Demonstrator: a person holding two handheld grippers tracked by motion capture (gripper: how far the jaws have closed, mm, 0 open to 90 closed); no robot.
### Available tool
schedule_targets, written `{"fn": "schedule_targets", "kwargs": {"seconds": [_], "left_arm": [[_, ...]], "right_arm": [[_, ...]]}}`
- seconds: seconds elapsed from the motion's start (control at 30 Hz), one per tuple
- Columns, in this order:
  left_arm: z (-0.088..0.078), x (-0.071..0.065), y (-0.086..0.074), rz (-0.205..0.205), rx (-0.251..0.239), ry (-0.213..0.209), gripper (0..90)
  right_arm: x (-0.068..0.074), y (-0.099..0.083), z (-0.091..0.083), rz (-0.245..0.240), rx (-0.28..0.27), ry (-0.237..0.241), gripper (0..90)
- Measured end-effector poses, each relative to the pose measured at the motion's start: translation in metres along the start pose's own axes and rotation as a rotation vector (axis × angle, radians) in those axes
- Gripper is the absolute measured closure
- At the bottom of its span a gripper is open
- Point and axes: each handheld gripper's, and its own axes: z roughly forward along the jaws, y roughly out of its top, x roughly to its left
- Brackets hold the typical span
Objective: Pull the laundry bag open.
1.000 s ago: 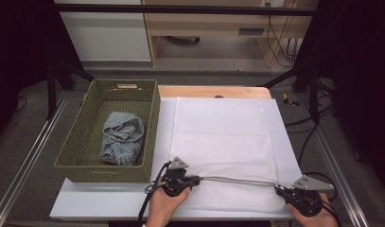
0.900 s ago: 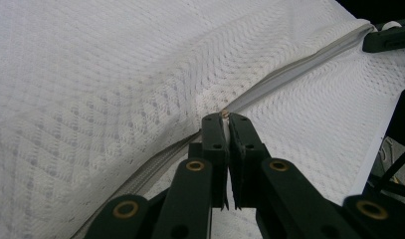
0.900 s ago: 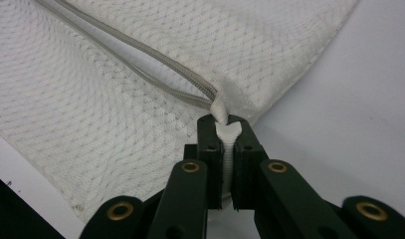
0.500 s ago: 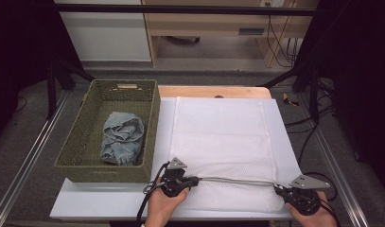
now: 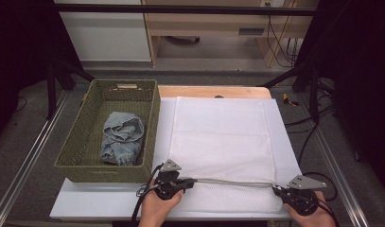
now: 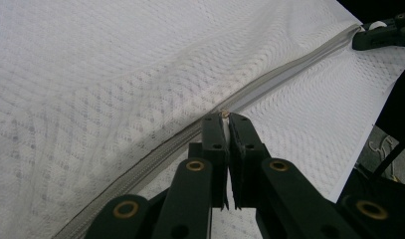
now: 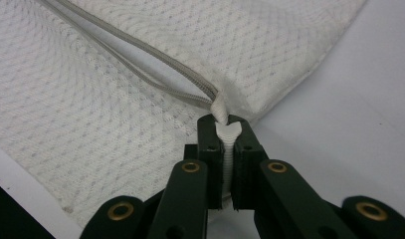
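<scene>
Unzipping in hand: a white mesh laundry bag (image 5: 221,142) is lying flat on the white board (image 5: 86,205), its zipper (image 5: 232,182) running along the near edge
Left gripper (image 6: 225,115): jaws are pinched narrow on what is judged to be the zipper pull, near the bag's near-left corner; the pull itself is barely seen
Right gripper (image 7: 225,122): jaws are clamped on the white fabric tab at the zipper's end, at the bag's near-right corner; the bag is anchored there
Basket (image 5: 74,163): set at the board's left edge; crumpled denim (image 5: 121,137) is lying inside
Next move: the pull is judged to need drawing along the zipper while the tab is kept taut; a slipped pinch is the risk
</scene>
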Motion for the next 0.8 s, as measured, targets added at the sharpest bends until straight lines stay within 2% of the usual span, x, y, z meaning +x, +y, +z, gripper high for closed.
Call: {"fn": "schedule_targets", "kwargs": {"seconds": [0.37, 0.57, 0.8], "left_arm": [[-0.002, 0.003, -0.003, -0.010, 0.007, 0.020, 86.9], [0.000, 0.005, -0.003, -0.015, 0.011, 0.025, 87.0], [-0.001, 0.004, -0.004, -0.016, 0.013, 0.026, 87.0]], "right_arm": [[0.004, 0.001, 0.005, -0.018, 0.019, 0.021, 86.1], [0.001, 0.002, 0.009, 0.013, 0.016, 0.030, 86.2], [0.000, 0.003, 0.010, 0.009, 0.015, 0.027, 86.3]]}}
